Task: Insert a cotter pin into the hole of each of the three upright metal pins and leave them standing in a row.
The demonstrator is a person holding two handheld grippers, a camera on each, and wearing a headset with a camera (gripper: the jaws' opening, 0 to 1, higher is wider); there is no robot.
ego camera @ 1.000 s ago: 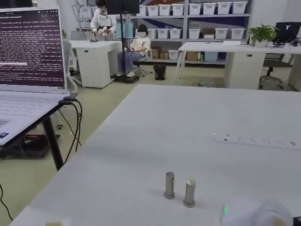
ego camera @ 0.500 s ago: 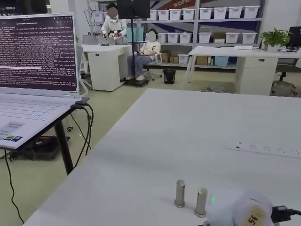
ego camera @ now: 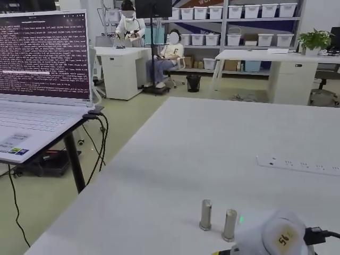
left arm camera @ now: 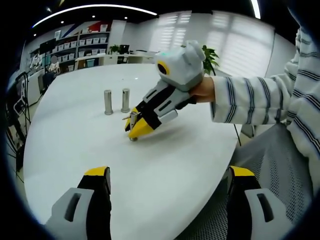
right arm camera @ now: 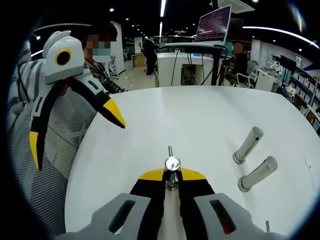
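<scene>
Two upright metal pins stand side by side on the white table. In the left gripper view they are the left pin and the right pin. A third metal pin stands just in front of them. My right gripper is shut on it, and a thin cotter pin pokes out near its top. The right gripper view shows that pin's head between the shut right gripper. My left gripper hovers open, well back from the pins.
A white power strip lies on the table's far right. An open laptop sits on a stand to the left, with cables hanging from it. Beyond are desks, shelves of bins and people. A striped sleeve holds the right gripper.
The head camera has shifted, and more of the right gripper's white body shows at the bottom right. The two free pins have stayed in place.
</scene>
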